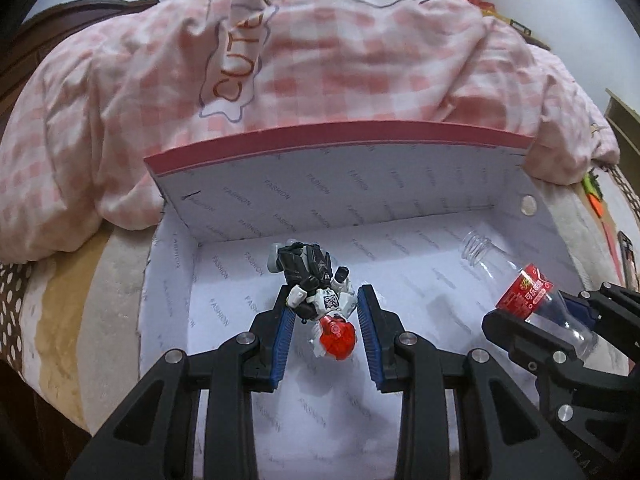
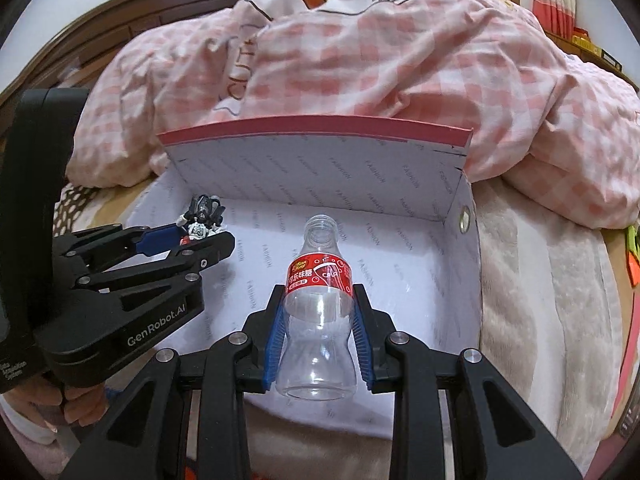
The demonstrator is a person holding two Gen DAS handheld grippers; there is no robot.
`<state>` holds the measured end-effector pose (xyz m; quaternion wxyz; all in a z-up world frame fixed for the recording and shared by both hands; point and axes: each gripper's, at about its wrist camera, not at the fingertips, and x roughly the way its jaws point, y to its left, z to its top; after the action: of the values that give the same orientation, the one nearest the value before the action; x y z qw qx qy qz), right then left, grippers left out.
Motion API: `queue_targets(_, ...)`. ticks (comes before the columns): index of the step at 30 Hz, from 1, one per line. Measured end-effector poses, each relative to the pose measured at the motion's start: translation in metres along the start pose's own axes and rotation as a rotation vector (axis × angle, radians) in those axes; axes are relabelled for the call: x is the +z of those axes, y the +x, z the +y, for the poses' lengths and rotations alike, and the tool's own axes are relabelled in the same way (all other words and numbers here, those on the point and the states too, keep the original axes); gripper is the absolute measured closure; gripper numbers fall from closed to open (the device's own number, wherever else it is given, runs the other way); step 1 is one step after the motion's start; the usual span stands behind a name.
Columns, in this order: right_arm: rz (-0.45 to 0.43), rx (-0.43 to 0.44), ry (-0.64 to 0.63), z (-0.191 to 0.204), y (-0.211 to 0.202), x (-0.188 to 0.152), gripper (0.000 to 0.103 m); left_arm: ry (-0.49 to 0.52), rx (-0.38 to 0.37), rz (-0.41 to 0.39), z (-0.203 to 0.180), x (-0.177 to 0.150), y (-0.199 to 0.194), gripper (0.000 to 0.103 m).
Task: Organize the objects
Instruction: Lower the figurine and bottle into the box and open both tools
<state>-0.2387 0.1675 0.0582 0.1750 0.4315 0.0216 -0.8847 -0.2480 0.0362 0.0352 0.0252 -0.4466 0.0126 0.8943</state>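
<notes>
A white box [image 1: 320, 200] with a pink rim and "FASHION" print lies open on the bed; it also shows in the right wrist view [image 2: 320, 168]. A black, white and red toy robot [image 1: 320, 300] lies on the box floor between the fingers of my left gripper [image 1: 326, 304], which is open around it with gaps on both sides. The toy also shows in the right wrist view [image 2: 202, 218]. My right gripper [image 2: 318, 300] is shut on an empty clear bottle with a red label [image 2: 318, 312], held over the box; the bottle also shows in the left wrist view [image 1: 524, 292].
A pink checked duvet [image 1: 320, 60] is heaped behind the box. A beige blanket [image 2: 540, 280] covers the bed to the right. A dark wooden headboard [image 2: 100, 28] stands at the far left. Orange and green items [image 1: 594, 196] lie at the right edge.
</notes>
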Motion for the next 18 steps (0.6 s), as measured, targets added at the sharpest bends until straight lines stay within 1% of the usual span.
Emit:
queue_targets(3, 0.008, -0.014, -0.016, 0.001, 0.008, 0.003, 0.071, -0.001, 0.032, 0.014, -0.001, 0.003, 0.008, 0.070)
queue_targets(5, 0.010, -0.021, -0.029, 0.002, 0.012, 0.003, 0.071, 0.007, 0.052, 0.018, -0.002, 0.003, 0.012, 0.056)
queue_targets(6, 0.008, -0.024, -0.033, 0.003, 0.013, 0.003, 0.070, 0.011, 0.060, 0.012, -0.002, 0.003, 0.013, 0.053)
queue_targets(7, 0.002, -0.028, -0.038, 0.003, 0.013, 0.003, 0.065, 0.014, 0.061, 0.008, -0.002, 0.003, 0.014, 0.049)
queue_targets(8, -0.005, -0.030, -0.041, 0.004, 0.013, 0.003, 0.058, 0.017, 0.061, 0.004, -0.003, 0.003, 0.014, 0.047)
queue_targets(9, -0.012, -0.046, -0.044, 0.003, 0.013, 0.003, 0.056, 0.021, 0.070, 0.000, -0.003, 0.003, 0.014, 0.047)
queue_targets(11, -0.020, -0.060, -0.045, 0.001, 0.011, 0.002, 0.047, 0.028, 0.076, -0.001, -0.004, 0.003, 0.013, 0.045)
queue_targets(13, -0.024, -0.045, -0.028, -0.003, 0.008, 0.002, 0.043, 0.022, 0.074, -0.007, -0.004, 0.003, 0.011, 0.045)
queue_targets(15, -0.029, -0.020, -0.012, -0.005, 0.003, 0.003, 0.041, 0.019, 0.067, -0.011, -0.004, 0.002, 0.008, 0.045)
queue_targets(18, -0.042, -0.006, -0.010, -0.004, -0.006, 0.002, 0.041, 0.025, 0.063, -0.019, -0.007, 0.000, 0.001, 0.045)
